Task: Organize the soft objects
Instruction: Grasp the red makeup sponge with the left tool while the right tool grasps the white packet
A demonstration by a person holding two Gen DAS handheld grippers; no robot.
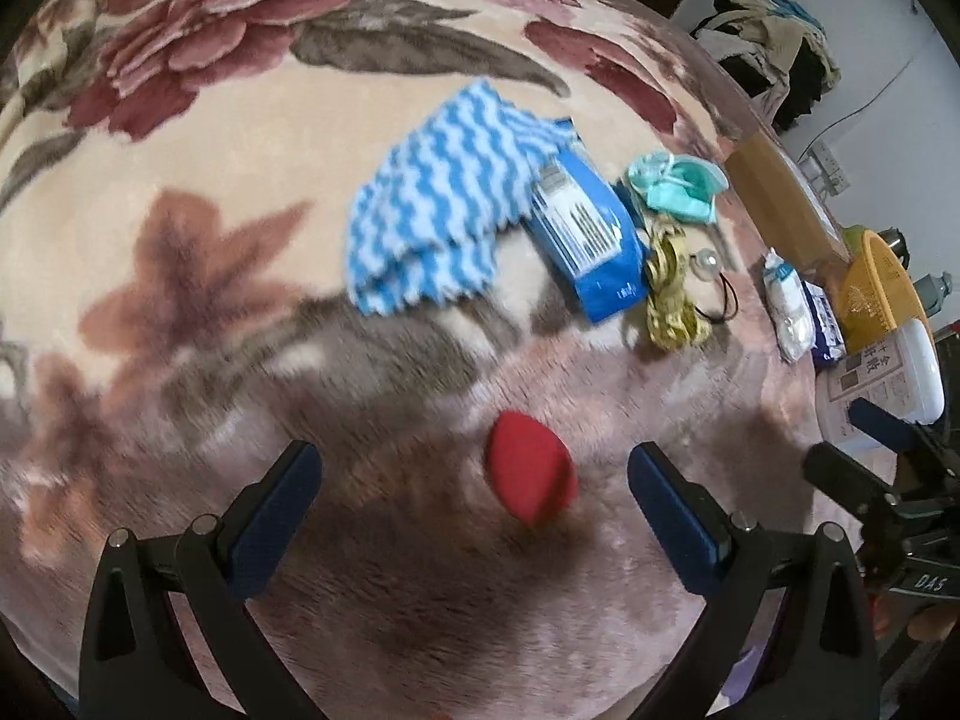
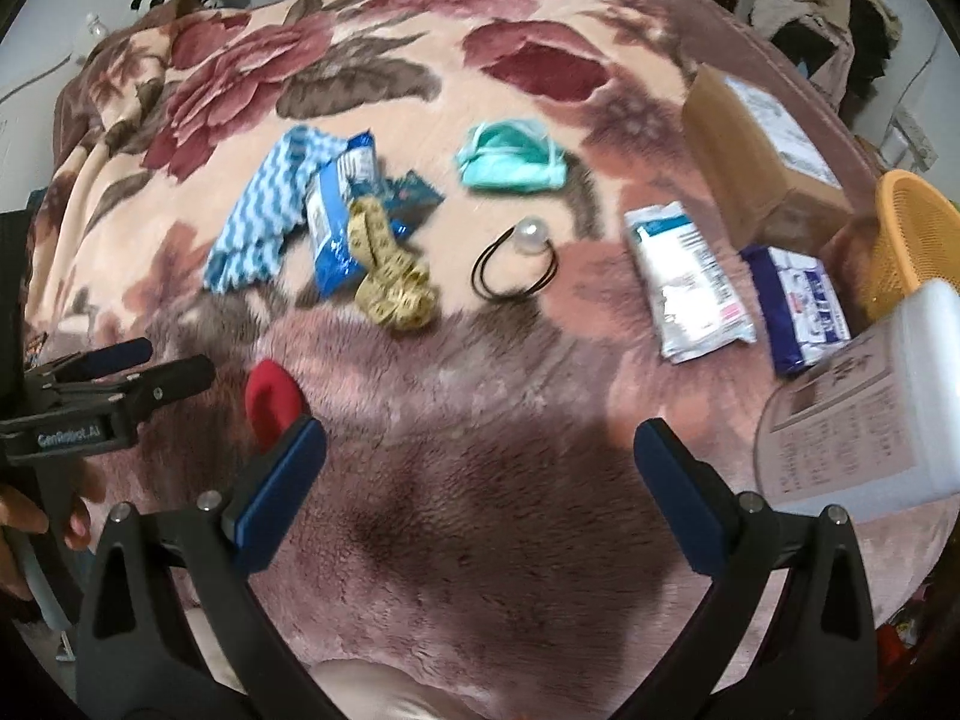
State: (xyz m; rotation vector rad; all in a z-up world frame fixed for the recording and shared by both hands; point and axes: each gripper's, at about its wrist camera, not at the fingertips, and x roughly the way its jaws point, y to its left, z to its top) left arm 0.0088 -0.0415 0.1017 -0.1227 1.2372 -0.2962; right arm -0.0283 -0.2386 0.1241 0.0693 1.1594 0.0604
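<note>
Left gripper [image 1: 474,480]: jaws spread wide, holding nothing, poised over the floral blanket [image 1: 180,228]. Between its blue pads [image 1: 282,498], nearer the right one, lies a red teardrop-shaped sponge [image 1: 531,489], touching neither pad; its long axis runs obliquely, with the narrow tip pointing toward the camera and slightly right. Right gripper [image 2: 480,462]: jaws likewise spread wide and empty, above bare blanket; its left pad [image 2: 279,474] overlaps the red sponge in this view, though contact cannot be confirmed.

Beyond the grippers, from left to right in the right wrist view: a blue-and-white wavy-striped cloth [image 2: 258,210], partly under a blue wipes packet [image 2: 336,222]; a coiled yellow tape measure [image 2: 390,264] resting against that packet; a black hair tie with a pearl-like bead [image 2: 516,264], lying apart; farther back, a crumpled teal face mask [image 2: 510,156]; a white tissue packet [image 2: 684,282] just beside a dark blue packet [image 2: 804,306]. At the right margin stand a cardboard box [image 2: 744,144], an orange mesh basket [image 2: 912,240] and a white plastic container [image 2: 924,384].
</note>
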